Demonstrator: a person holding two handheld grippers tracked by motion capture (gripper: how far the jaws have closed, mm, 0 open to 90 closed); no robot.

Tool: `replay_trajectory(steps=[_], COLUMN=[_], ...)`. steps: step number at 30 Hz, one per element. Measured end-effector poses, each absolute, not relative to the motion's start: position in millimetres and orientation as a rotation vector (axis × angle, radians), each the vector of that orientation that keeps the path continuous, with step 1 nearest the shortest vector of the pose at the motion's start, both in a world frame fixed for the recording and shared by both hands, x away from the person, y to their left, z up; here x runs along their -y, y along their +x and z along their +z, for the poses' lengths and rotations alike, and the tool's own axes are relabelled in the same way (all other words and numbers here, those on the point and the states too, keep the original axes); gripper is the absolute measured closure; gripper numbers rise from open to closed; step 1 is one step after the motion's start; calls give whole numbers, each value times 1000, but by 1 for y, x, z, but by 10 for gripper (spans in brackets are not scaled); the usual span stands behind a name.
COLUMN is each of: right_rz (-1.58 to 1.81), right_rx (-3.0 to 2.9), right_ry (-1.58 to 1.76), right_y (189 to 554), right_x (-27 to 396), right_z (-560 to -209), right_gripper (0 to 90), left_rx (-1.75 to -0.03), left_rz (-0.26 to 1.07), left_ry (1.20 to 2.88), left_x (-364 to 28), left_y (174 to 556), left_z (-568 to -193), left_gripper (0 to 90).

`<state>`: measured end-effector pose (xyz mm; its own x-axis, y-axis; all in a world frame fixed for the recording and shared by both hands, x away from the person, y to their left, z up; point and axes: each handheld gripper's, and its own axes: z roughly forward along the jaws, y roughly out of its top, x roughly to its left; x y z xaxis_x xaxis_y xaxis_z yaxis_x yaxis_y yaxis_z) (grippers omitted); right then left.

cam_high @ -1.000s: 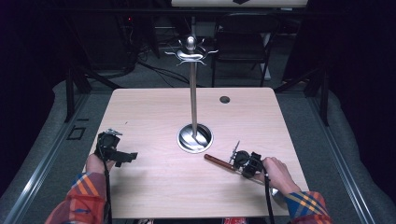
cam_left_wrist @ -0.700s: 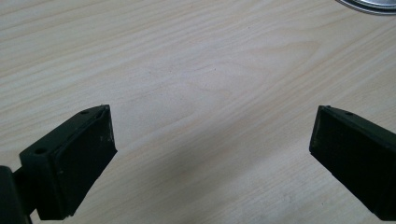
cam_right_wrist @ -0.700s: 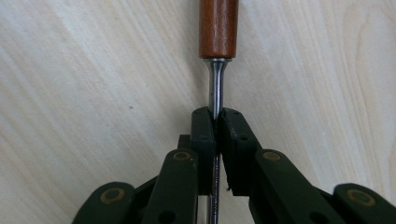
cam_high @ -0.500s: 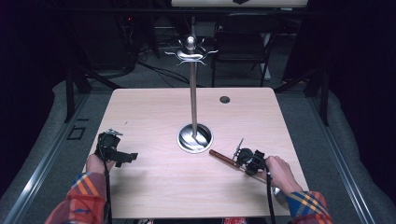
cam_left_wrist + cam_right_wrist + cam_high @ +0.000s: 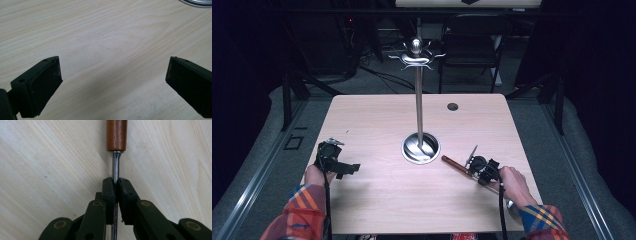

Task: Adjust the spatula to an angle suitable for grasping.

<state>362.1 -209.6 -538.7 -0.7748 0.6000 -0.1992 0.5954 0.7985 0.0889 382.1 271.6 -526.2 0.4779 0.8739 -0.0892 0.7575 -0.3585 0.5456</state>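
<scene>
A utensil with a brown wooden handle (image 5: pixel 454 164) (image 5: pixel 116 135) and a thin metal shaft lies low over the table, right of the stand's base. My right gripper (image 5: pixel 475 171) (image 5: pixel 115 182) is shut on that metal shaft just behind the handle, which points away up the right gripper view. A tall metal stand (image 5: pixel 419 100) with hooks at its top rises from a round base (image 5: pixel 420 148) at the table's middle. My left gripper (image 5: pixel 348 169) (image 5: pixel 113 72) rests near the table's left edge, jaws wide open with bare wood between them.
The wooden table (image 5: pixel 377 125) has a small round hole (image 5: pixel 452 106) at its back right. A dark chair (image 5: pixel 472 45) stands behind the table. The stand's base rim (image 5: pixel 197 2) peeks in at the top right of the left gripper view.
My right gripper and the utensil in it have shifted slightly to the right and away from me. The left gripper has stayed put.
</scene>
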Motion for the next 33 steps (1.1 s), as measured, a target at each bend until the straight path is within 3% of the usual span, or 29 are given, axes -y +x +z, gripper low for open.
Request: replay_trajectory(steps=[18,33], right_rz=[110,95], right_rx=[-2772,-2782], right_ry=[953,906], right_y=[370,378], right_x=[207,200], right_z=[-536,-542], right_gripper=[792,803], left_rx=[-1342,-1331], left_rz=[296,281], left_ry=[2218,2248], left_x=[-272,-270], left_y=[381,384], left_z=[-526,-529], left_gripper=[1,1])
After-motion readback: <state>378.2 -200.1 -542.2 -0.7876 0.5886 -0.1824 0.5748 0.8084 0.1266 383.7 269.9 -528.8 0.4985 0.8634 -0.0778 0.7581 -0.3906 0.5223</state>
